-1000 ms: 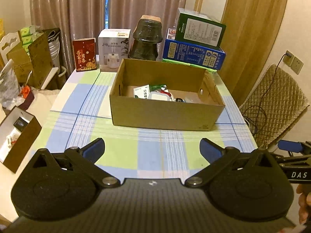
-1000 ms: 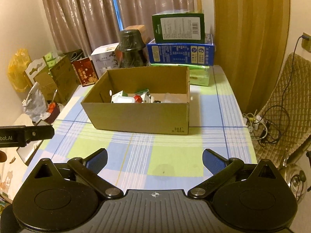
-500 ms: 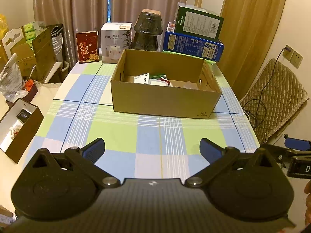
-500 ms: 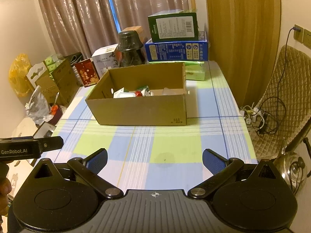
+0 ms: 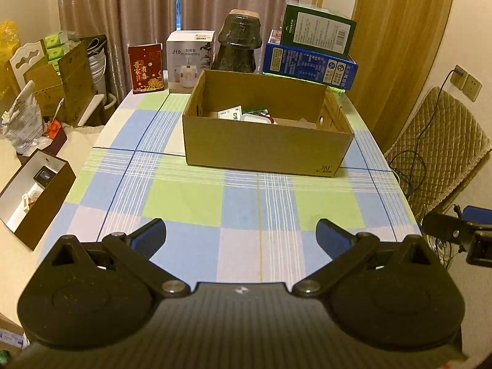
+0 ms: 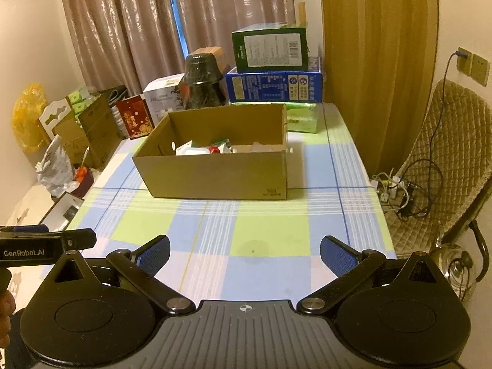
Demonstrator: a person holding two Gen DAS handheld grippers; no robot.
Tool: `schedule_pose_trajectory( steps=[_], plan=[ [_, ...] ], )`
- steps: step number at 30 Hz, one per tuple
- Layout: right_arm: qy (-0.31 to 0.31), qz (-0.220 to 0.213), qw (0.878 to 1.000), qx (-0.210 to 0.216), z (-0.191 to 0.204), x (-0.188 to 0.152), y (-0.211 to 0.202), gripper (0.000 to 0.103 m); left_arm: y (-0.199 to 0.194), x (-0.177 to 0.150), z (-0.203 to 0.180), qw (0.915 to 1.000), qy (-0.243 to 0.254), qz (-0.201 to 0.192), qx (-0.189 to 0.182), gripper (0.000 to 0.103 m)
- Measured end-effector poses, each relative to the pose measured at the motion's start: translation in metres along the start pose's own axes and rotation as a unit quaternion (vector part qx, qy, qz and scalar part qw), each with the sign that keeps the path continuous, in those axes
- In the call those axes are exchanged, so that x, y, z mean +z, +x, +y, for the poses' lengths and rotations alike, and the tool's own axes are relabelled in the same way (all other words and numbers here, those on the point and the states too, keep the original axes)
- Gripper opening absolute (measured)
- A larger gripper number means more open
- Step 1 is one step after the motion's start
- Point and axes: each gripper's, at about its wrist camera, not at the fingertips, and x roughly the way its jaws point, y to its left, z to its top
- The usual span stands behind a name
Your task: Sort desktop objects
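At the far left, off the table edge, an open side box [image 5: 37,196] sits low, holding small items too dim to identify. The left gripper [image 5: 240,233] hovers over the near end of the tablecloth [image 5: 184,196], its jaws spread wide with nothing between them; its blue fingertips [image 5: 150,235] are clear of the cloth.

Along the back edge stand a red box [image 5: 146,67], a white box [image 5: 189,61] and a dark jar [image 5: 238,46] (upside-down bowl shapes, possibly stacked).

At table centre stands the carton [image 5: 264,150], open at the top. The task objects lie inside it: a white packet [image 5: 232,113], a flat white case [image 6: 192,151] with a red part just beside it, and green packaging [image 6: 223,143]. Judged from appearance, these are light, stiff and not fragile; the packet is best taken across its thin edges, the case across its short sides. The carton wall hides their lower parts, so a grasp must come from above.

Behind the carton to the right, a green box [image 6: 272,49] rests on a blue box [image 6: 273,86].

The right gripper [image 6: 244,252] also hovers over the near cloth, jaws spread and empty. A padded chair [image 6: 446,141] stands well apart at far right.
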Motion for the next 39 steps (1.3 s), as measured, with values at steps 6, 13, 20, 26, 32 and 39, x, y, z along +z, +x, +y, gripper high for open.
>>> schedule_pose_trajectory(
  steps=[6,13,20,26,32,39],
  plan=[
    [-0.001,-0.002,1.0,0.0,0.0004,-0.002,-0.0041,0.101,-0.005,-0.0048,-0.0021,1.0,-0.001,-0.002,0.003,0.102],
    [-0.001,-0.002,1.0,0.003,0.0025,-0.0033,-0.0062,0.101,-0.0058,-0.0059,-0.0007,1.0,-0.003,-0.001,0.005,0.102],
    [0.002,-0.001,1.0,0.001,0.0034,-0.0041,-0.0059,0.101,-0.0061,-0.0062,0.0,1.0,-0.004,-0.001,0.005,0.102],
    [0.003,0.004,1.0,0.001,0.0032,-0.0053,-0.0032,0.101,-0.0048,-0.0087,0.0011,1.0,-0.003,0.001,0.007,0.102],
    [0.004,0.003,1.0,0.002,0.0018,-0.0054,-0.0033,0.101,-0.0045,-0.009,0.0008,1.0,-0.003,0.001,0.008,0.102],
    [0.005,0.005,1.0,0.001,0.0006,-0.0066,-0.0025,0.101,-0.0028,-0.0095,0.0005,1.0,-0.002,0.001,0.008,0.102]
  ],
)
